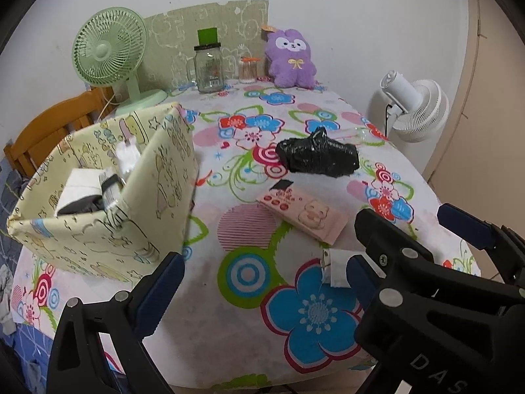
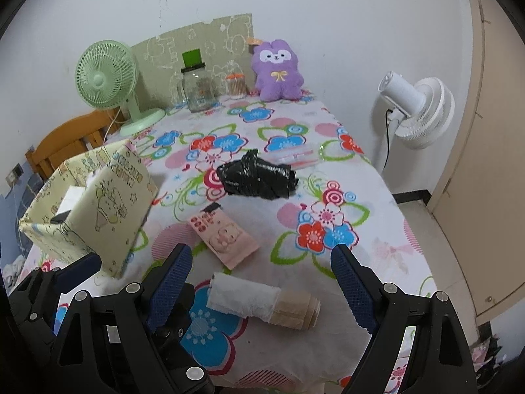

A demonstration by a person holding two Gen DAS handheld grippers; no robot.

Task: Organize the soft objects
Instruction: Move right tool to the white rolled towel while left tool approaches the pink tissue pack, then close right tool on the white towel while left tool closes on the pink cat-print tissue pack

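A yellow fabric storage box (image 1: 108,197) stands at the table's left, holding white and dark items; it also shows in the right wrist view (image 2: 95,203). A black plastic bag bundle (image 1: 318,154) (image 2: 259,179) lies mid-table. A pink tissue pack (image 1: 303,211) (image 2: 223,234) lies nearer. A white-and-beige rolled cloth (image 2: 262,302) lies between my right gripper's open fingers; its end shows in the left wrist view (image 1: 336,267). A purple plush (image 1: 290,59) (image 2: 277,70) sits at the back. My left gripper (image 1: 262,282) and my right gripper (image 2: 262,279) are both open and empty.
A green fan (image 1: 108,52), a glass jar (image 1: 208,69) and a swab container (image 1: 247,70) stand at the back. A clear packet (image 2: 297,157) lies behind the bag. A white floor fan (image 2: 416,111) stands right of the table, a wooden chair (image 1: 55,121) left.
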